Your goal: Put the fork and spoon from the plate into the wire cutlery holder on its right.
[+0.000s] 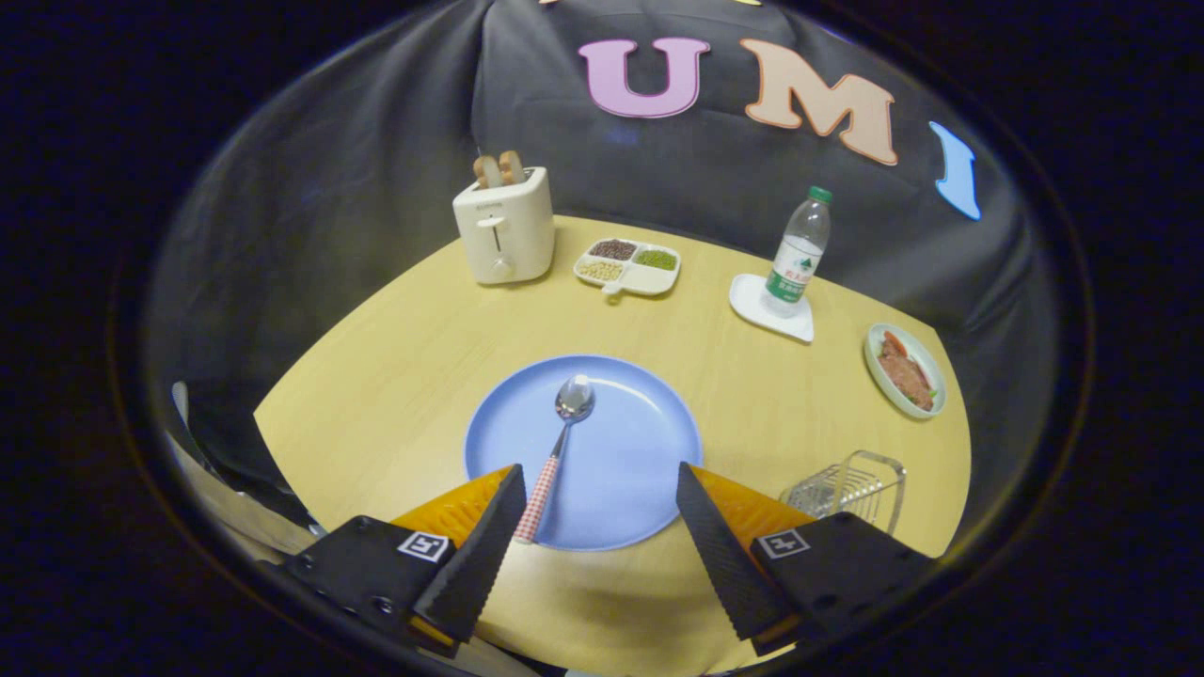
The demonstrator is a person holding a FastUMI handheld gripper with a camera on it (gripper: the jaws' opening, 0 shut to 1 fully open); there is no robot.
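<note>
Tool (599, 498) hovered wide open over the near edge of the plate (640, 451), holding nothing. Spoon (559, 442) lay on the plate w/ its checked handle just inside the left finger, bowl pointing away. No fork seen on the plate. Risk: spoon sat off-centre, so closing could nudge the handle sideways, not pinch it. Wire holder (851, 489) stood on the desk (395, 357) beyond the right finger; thin handle could tip out.

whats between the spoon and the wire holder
In the gripper view, bare blue plate and then bare table lie between the spoon and the wire holder. The open gripper has one finger crossing that stretch.
</note>
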